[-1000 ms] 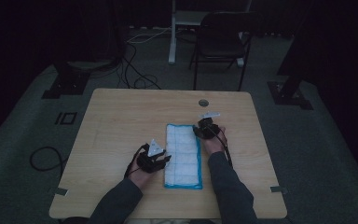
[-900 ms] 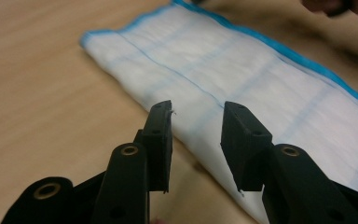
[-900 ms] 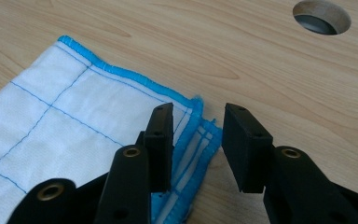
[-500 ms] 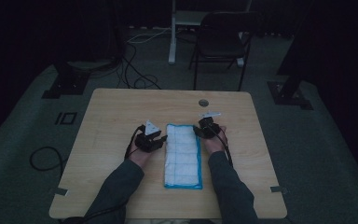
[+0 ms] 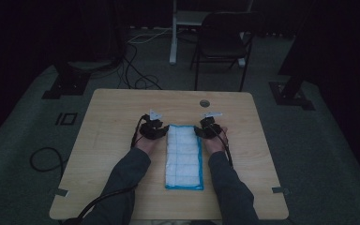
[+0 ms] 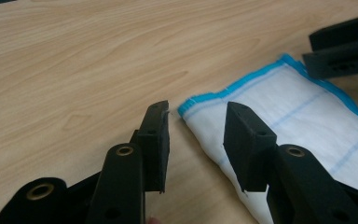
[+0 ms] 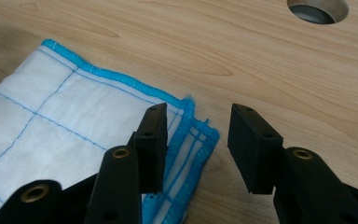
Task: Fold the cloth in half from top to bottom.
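Note:
A white folded cloth (image 5: 183,157) with blue edging and thin blue grid lines lies lengthwise in the middle of the wooden table (image 5: 108,117). My left gripper (image 5: 153,129) sits at the cloth's far left corner. In the left gripper view its jaws (image 6: 196,114) are open and have just been opening, with the corner of the cloth (image 6: 298,116) lying between them, untouched. My right gripper (image 5: 209,127) is at the far right corner. Its jaws (image 7: 198,114) are open and have just been opening, straddling the layered corner of the cloth (image 7: 65,116) without pressing on it.
A round cable hole (image 5: 204,103) is in the table just beyond the right gripper, also seen as the hole (image 7: 318,9). A dark chair (image 5: 225,42) and floor cables (image 5: 136,70) lie behind the table. Bare wood runs along both sides of the cloth.
My left hand has slid along the cloth's left edge away from the person to the far left corner. The right hand has stayed at the far right corner.

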Available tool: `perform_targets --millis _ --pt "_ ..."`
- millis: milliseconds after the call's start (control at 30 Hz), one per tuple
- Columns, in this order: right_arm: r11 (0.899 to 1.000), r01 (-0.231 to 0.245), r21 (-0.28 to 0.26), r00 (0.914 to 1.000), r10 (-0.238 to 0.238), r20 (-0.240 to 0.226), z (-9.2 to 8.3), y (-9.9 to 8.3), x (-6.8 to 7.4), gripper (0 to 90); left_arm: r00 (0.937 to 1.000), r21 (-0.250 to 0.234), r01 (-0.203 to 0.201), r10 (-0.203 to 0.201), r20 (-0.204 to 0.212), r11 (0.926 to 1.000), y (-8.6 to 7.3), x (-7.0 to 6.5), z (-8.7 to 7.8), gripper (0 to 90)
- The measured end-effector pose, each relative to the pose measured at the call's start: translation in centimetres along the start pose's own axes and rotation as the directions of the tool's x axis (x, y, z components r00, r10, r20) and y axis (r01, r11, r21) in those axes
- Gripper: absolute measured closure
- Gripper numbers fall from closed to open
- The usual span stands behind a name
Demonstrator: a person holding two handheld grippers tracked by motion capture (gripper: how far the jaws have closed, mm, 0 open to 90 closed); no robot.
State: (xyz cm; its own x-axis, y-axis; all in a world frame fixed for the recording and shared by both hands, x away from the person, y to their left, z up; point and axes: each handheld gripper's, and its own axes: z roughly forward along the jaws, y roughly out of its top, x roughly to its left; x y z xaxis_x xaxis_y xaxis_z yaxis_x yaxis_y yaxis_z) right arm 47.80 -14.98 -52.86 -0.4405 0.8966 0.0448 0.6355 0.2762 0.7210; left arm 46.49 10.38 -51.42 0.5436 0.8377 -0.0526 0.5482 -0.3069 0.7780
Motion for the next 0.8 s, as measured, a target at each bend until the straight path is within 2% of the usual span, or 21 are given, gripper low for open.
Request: perform_targets --millis 333,567,667,800 --pt "0.998 -0.063 0.015 0.9979 0.063 0.011 0.9 0.5 0.3 53.4 0.9988 0.054 0.048 -0.048 -0.01 0.9974 -0.1 -0.1 2.0 60.2" --pt "0.997 -0.059 0.053 0.9972 0.056 0.049 1.5 0.7 0.8 48.4 0.9981 0.084 0.06 -0.058 -0.022 0.9947 -0.4 -0.3 2.7 59.9" --pt "0.995 -0.074 0.06 0.9962 0.071 0.05 1.5 0.6 0.6 48.2 0.9981 0.093 0.059 -0.057 -0.023 0.9939 -0.7 -0.5 3.0 59.9" --pt "0.995 -0.07 0.071 0.9963 0.066 0.056 1.4 0.7 0.8 51.8 0.9974 0.071 0.07 -0.069 -0.021 0.995 -0.9 -0.6 3.1 59.4"
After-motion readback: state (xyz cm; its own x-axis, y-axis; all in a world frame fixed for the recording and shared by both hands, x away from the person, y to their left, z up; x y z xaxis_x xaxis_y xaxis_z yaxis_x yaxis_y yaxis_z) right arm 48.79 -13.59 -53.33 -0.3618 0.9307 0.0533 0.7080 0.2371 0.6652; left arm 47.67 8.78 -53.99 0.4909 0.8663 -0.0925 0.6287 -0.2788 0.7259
